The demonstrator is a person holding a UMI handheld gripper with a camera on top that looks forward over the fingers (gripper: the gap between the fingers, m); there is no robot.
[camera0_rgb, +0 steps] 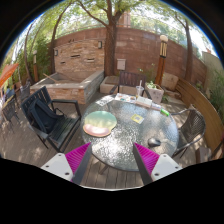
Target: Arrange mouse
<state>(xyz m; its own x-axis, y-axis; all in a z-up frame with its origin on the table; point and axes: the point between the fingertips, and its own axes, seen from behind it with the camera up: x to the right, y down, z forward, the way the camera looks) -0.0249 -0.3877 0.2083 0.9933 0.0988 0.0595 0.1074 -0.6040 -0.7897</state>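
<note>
Patio scene outdoors, seen from a hand-held gripper (112, 160) whose two fingers reach forward at the near side, each with a magenta pad (77, 158) on its inner face. The fingers are spread well apart and hold nothing; only bare wooden decking (112, 172) lies between them. Just beyond the fingertips stands a round glass-topped worktop (125, 135) with a metal rim. On its left part rests a round, pale green and pink plate-like disc (99, 123). To the right of the disc, near the middle of the worktop, lie small light-coloured items, too small to identify. A small dark object (153, 142) sits on the right part of the worktop, just ahead of the right finger; it may be the mouse, but its shape cannot be made out. A dark metal chair (50, 117) stands to the left of the worktop, and another chair (192, 128) stands to its right. Further back are a low stone ledge (70, 85), a brick wall (120, 50), a tall wooden post (162, 60), and trees (110, 15) above the wall.
</note>
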